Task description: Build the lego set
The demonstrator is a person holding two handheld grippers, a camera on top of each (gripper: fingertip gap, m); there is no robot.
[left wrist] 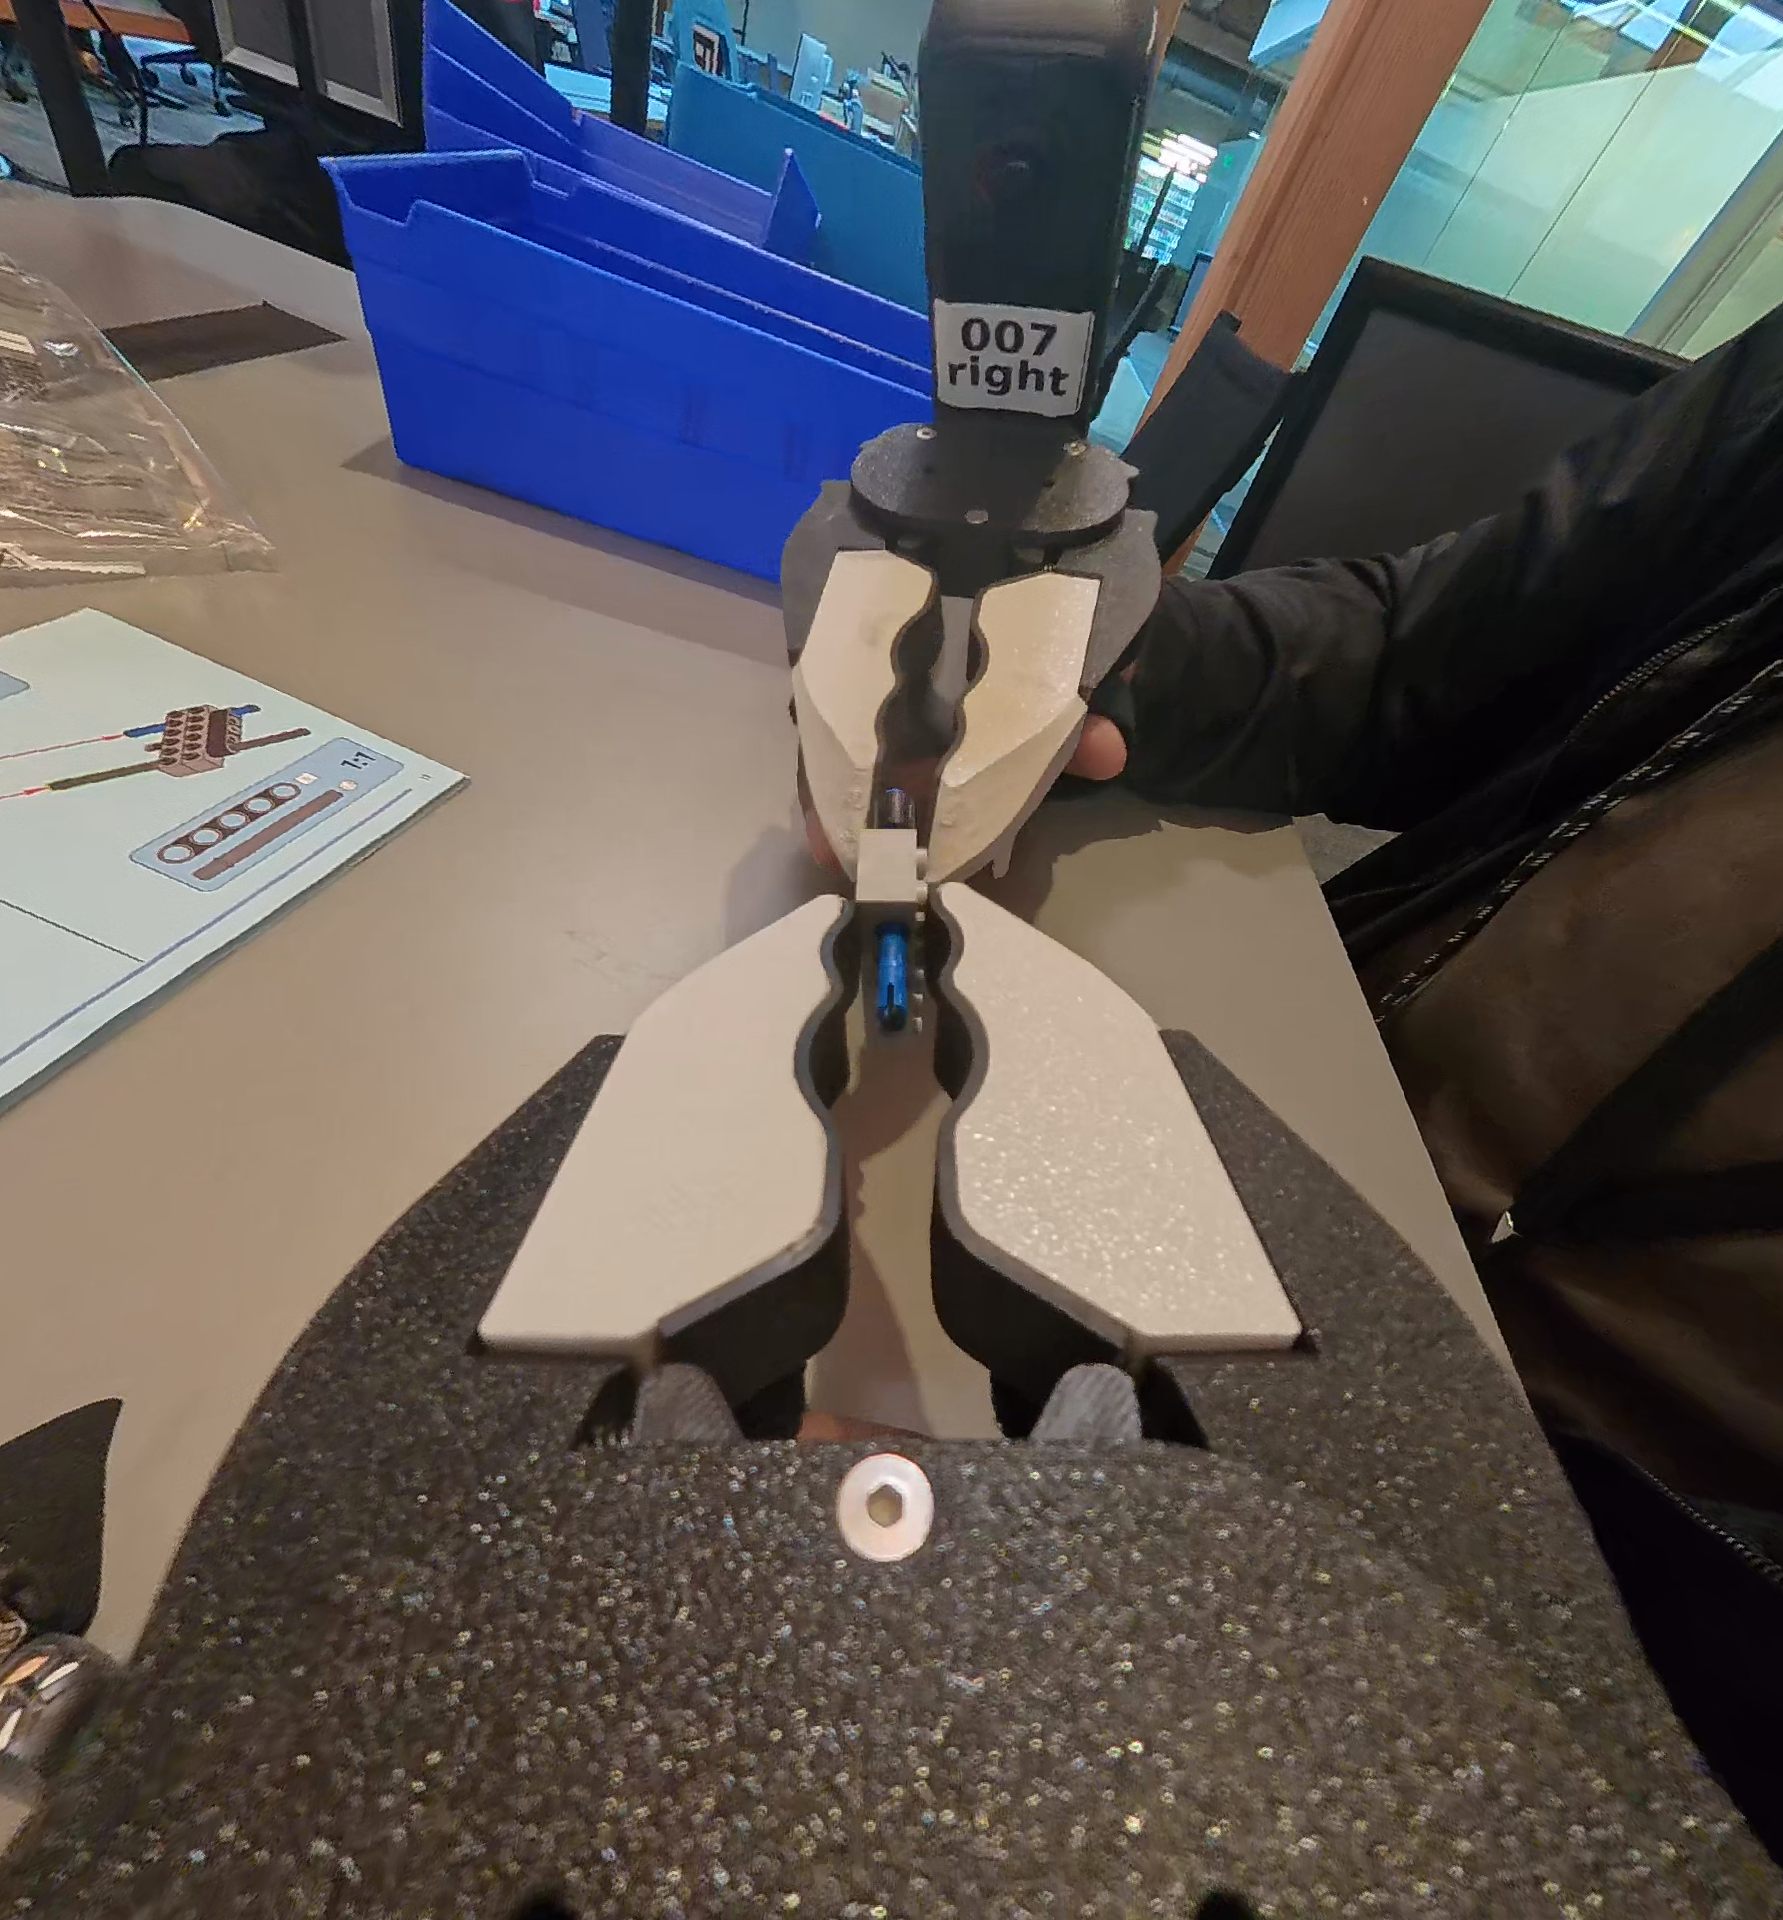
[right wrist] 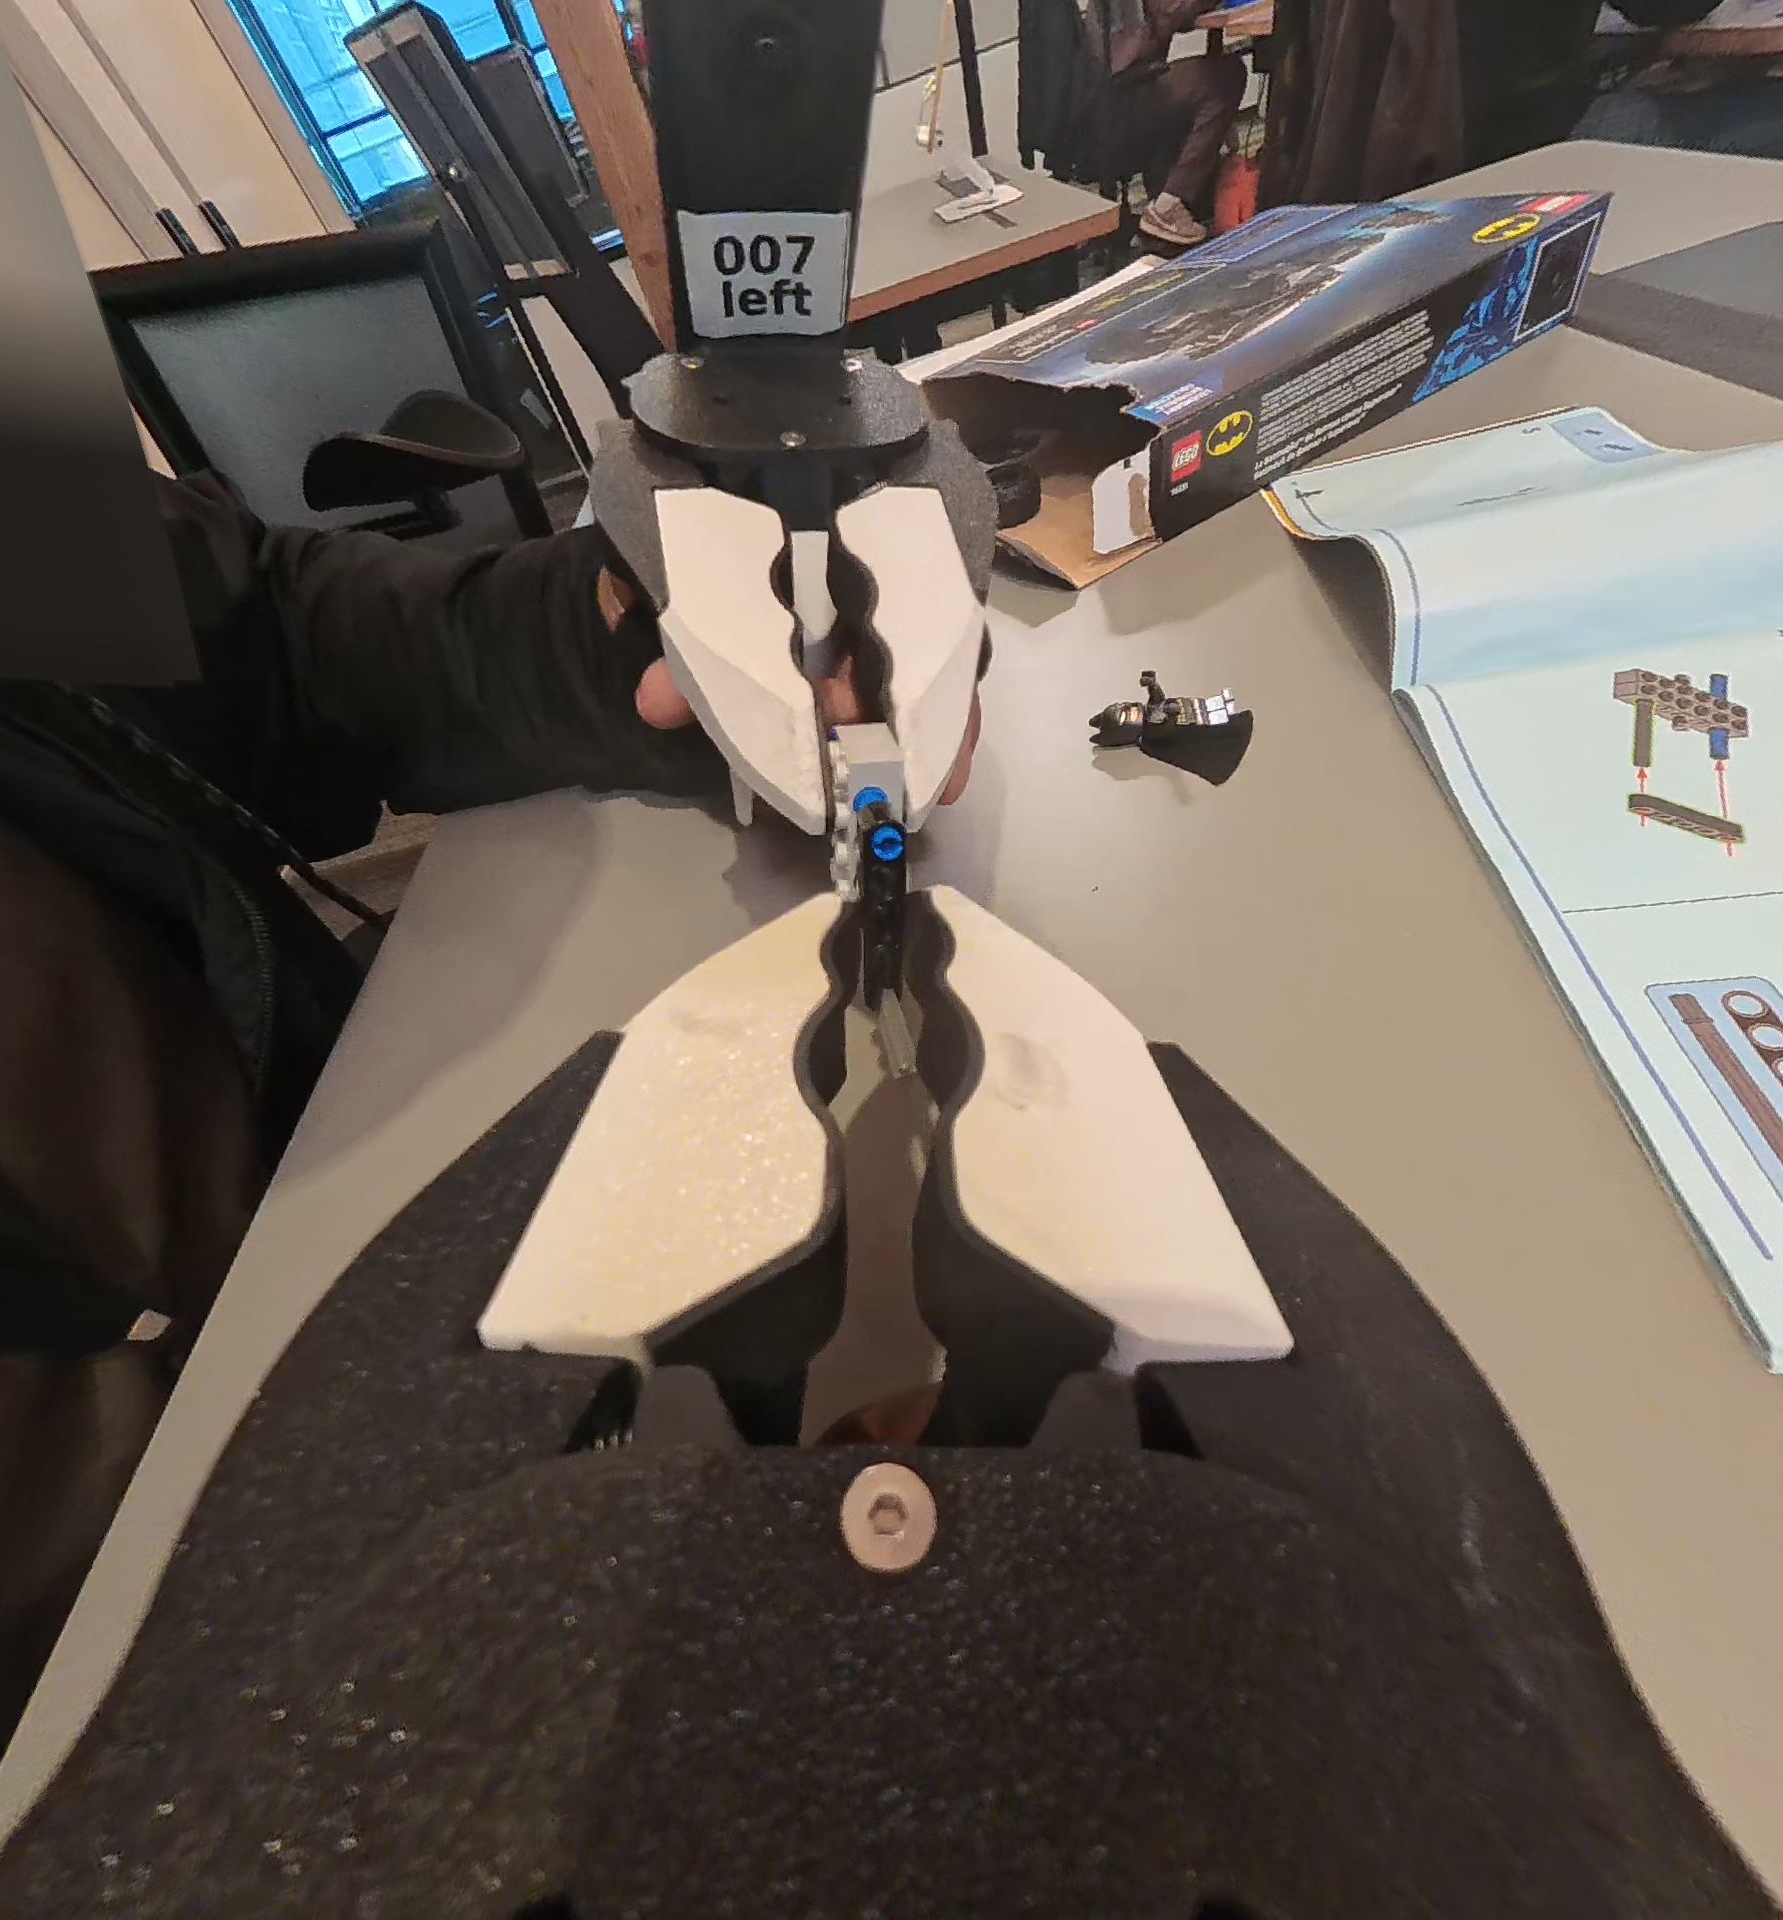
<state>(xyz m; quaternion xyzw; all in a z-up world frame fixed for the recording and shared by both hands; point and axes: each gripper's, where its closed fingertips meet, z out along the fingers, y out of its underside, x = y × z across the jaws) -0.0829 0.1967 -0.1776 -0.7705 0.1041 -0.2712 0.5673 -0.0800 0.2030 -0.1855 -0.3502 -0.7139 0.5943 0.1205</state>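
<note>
My left gripper (left wrist: pixel 892 914) is shut on a light grey studded brick (left wrist: pixel 887 862) that lies along its fingers, with a blue pin (left wrist: pixel 892 966) on the brick's upper side. My right gripper (right wrist: pixel 887 909) is shut on a black beam with holes (right wrist: pixel 882 935). A blue pin (right wrist: pixel 882 847) sits in the beam's far end and a grey axle (right wrist: pixel 902 1039) sticks out behind it. The two grippers meet tip to tip above the grey table (right wrist: pixel 554 935). The beam's end lies against the grey brick (right wrist: pixel 871 769), which the left gripper (right wrist: pixel 866 810) holds. The right gripper also shows in the left wrist view (left wrist: pixel 892 831).
Blue bins (left wrist: pixel 606 312) stand behind, with a clear plastic bag (left wrist: pixel 56 416) at the left. An open instruction booklet (right wrist: pixel 1645 831) lies at the right, also in the left wrist view (left wrist: pixel 139 831). A torn set box (right wrist: pixel 1334 312) and a small black caped figure (right wrist: pixel 1173 727) lie beyond. A person's dark sleeve (left wrist: pixel 1489 675) is at the table edge. Only a small space, under 4 cm, lies between the two pairs of fingers.
</note>
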